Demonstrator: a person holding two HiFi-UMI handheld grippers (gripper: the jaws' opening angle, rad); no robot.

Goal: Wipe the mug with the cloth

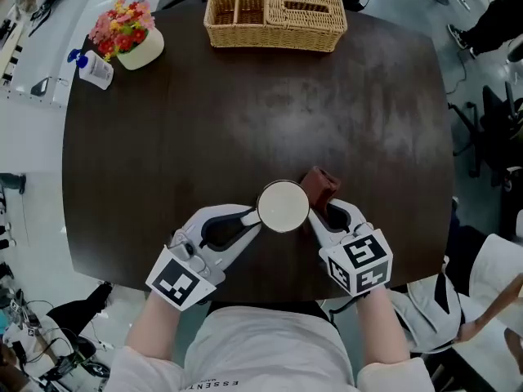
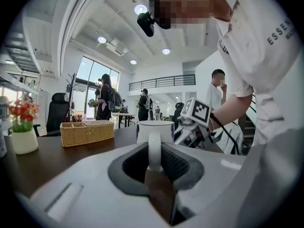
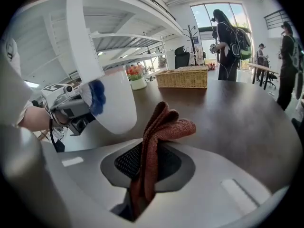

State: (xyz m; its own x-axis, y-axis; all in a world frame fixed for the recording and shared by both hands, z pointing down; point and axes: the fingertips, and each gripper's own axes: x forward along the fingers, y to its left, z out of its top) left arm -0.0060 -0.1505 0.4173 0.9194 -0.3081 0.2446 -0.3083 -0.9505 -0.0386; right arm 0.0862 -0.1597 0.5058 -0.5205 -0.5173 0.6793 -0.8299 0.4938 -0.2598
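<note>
The white mug (image 1: 283,206) was at the tabletop's (image 1: 245,121) 6 o'clock edge, its handle clenched in the left gripper's (image 1: 249,217) jaws. At the mug's 3 o'clock, the right gripper (image 1: 321,216) had its jaws pinched on a folded brown cloth (image 1: 320,186), just beside the mug's wall. The likely risk was that the thin handle was the only hold, so a sideways push from the cloth could twist the mug loose. The narrowly pinched cloth could also drag free.
</note>
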